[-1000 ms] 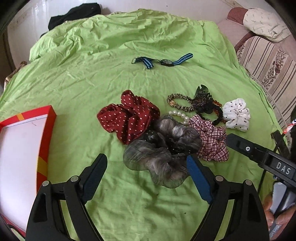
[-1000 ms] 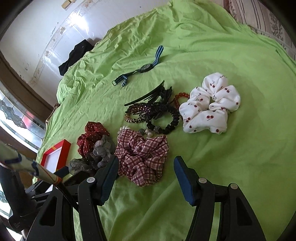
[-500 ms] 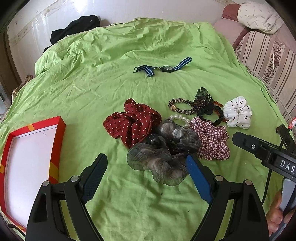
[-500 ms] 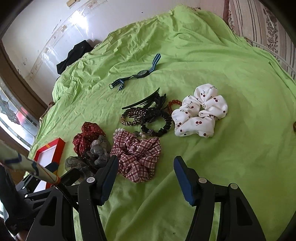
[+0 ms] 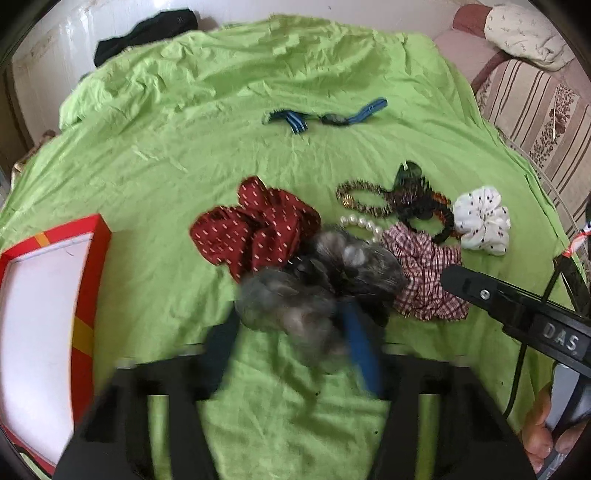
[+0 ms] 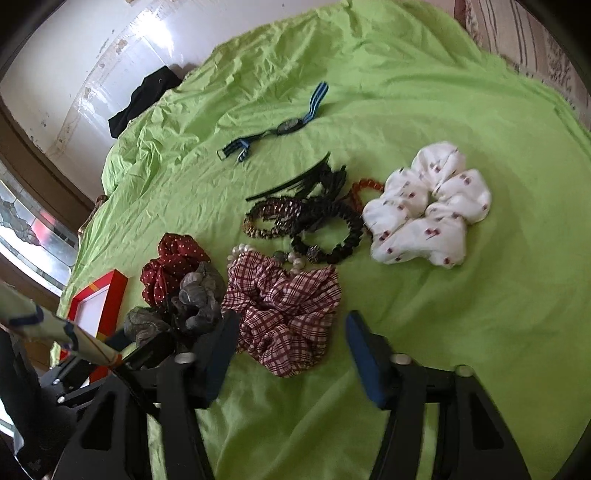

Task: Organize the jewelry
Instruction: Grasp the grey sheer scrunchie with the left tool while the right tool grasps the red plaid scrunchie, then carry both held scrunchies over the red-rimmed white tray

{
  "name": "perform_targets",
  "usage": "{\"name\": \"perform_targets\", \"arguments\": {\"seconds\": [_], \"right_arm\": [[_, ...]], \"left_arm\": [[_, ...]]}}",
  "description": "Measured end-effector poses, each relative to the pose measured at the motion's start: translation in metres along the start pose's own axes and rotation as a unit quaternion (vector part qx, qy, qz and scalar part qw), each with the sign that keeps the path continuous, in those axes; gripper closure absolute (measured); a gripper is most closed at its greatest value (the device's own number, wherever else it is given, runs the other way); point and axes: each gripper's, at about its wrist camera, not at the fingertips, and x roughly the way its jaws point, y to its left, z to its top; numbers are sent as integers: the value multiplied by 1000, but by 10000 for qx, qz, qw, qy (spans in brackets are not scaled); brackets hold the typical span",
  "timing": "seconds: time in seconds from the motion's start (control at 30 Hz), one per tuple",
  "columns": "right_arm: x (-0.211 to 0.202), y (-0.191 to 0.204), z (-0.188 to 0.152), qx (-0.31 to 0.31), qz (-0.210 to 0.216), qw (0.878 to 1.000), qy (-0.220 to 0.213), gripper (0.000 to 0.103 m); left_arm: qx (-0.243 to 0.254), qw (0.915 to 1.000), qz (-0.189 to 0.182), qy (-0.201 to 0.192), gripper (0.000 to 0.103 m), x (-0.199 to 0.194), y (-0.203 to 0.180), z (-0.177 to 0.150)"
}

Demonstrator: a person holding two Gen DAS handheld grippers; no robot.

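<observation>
On the green sheet [image 5: 184,155] a grey scrunchie [image 5: 317,280] lies near me. My left gripper [image 5: 291,339] is closing, blurred, and both pads press its near lobe. A red dotted scrunchie [image 5: 258,232] touches it on the left, a plaid scrunchie [image 5: 424,280] on the right. My right gripper [image 6: 291,354] is closing around the near part of the plaid scrunchie [image 6: 284,306]. Its left finger [image 6: 221,347] meets the fabric and the blue right pad stays apart. A red box [image 5: 92,266] with a white inside lies at the left.
Behind the scrunchies lie a pearl bracelet [image 5: 360,223], dark beaded bracelets with a claw clip [image 6: 325,229], a white scrunchie [image 6: 424,214] and a blue-strapped watch [image 6: 288,125]. A black garment [image 5: 144,33] sits at the far edge, a striped sofa [image 5: 535,110] on the right.
My left gripper's jaws have drawn together onto the grey scrunchie. The right gripper's jaws have narrowed around the plaid scrunchie. The other items lie as before.
</observation>
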Motion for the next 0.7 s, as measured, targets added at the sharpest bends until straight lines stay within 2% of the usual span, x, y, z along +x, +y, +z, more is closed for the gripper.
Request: {"name": "perform_targets", "arguments": {"seconds": [0.03,0.07,0.17,0.43,0.6,0.7], "right_arm": [[3,0,0,16,18,10000,66,75],[5,0,0,44,44,9999,149,87],[1,3,-3,41,86,9999,119,95],[-40,31,-8,-249,108,9995,-182,99],[-70,58,-12,-571,68,9975,-400,99],[-85,78,-15,-806,51,9955,-495,99]], "left_arm": [[-44,9999,-71,120,88,3,1,-1],[-97,9997,-135,157,89,3,3,-2],[-186,9995,-259,86,92,-7,7,-5],[-833,9937,-729,-151,93,-65,46,-13],[-1118,9890,-849,-475,93,-111,78,-22],[-1272,9859,-750,-788,93,-144,104,-31]]}}
